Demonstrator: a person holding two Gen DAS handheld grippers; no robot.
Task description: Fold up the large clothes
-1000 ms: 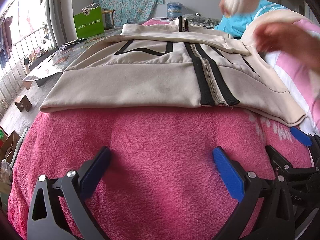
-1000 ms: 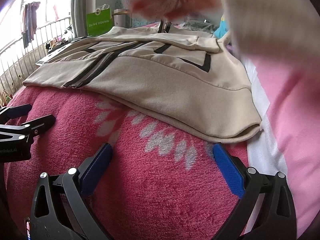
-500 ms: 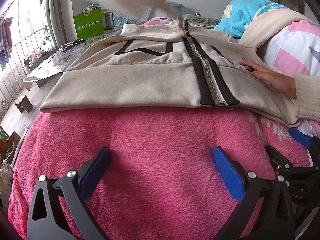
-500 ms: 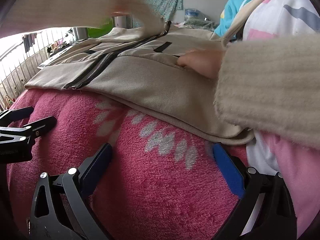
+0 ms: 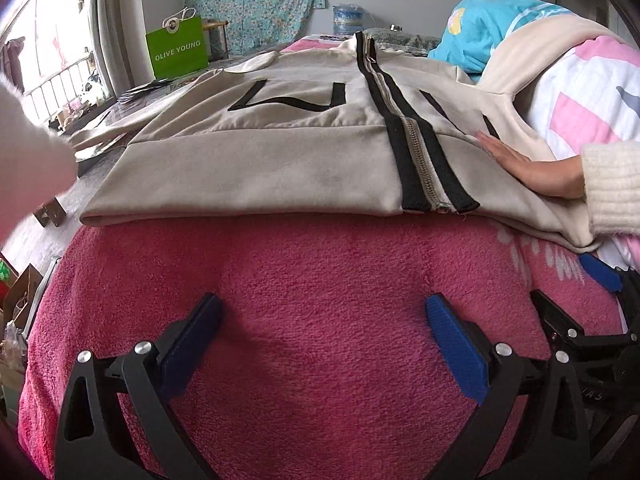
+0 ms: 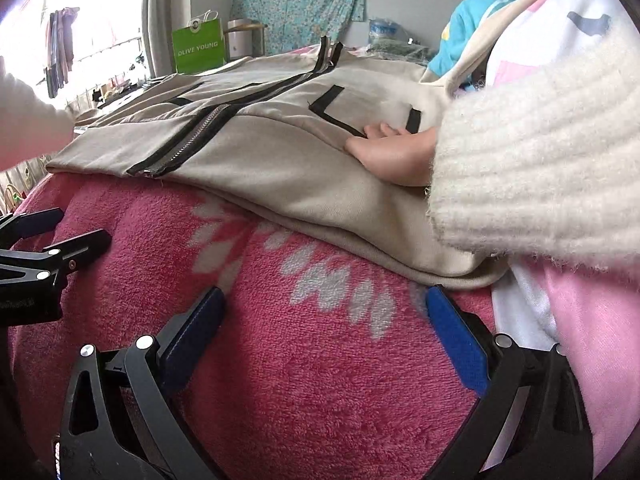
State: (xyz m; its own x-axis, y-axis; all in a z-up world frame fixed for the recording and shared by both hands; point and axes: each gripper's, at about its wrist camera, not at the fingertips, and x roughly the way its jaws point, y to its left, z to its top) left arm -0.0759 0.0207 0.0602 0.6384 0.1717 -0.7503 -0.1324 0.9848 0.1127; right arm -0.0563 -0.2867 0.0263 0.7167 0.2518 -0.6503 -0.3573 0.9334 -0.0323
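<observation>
Fingers of both grippers spread wide and empty: left gripper [image 5: 320, 344] and right gripper [image 6: 324, 340] resting low on the pink fleece blanket [image 5: 320, 280], side by side, blue pads [image 5: 456, 352] well apart, nothing between them.

Beyond, spread flat across the bed on that blanket: beige zip jacket [image 5: 256, 160], front up, hem nearest the grippers, collar at the far end. Black trim either side of the zipper [image 5: 420, 168], running from hem to collar; black angular stripes on both front panels. Jacket's right edge lying against a pink-and-white quilt [image 5: 580, 92], with a turquoise pillow [image 5: 488, 28] behind it.

Pressed flat on the jacket's right panel, near a black stripe: bare hand [image 6: 392, 152] in a cream knit sleeve [image 6: 532, 152], touching the cloth, apart from both grippers. Blurred at the left edge: another cream sleeve [image 5: 28, 152].

Farther back, left: green paper bag [image 5: 178, 50] lettered OLIVE YOUNG, beside the window curtain. On the far wall: floral cloth [image 5: 256, 0].
</observation>
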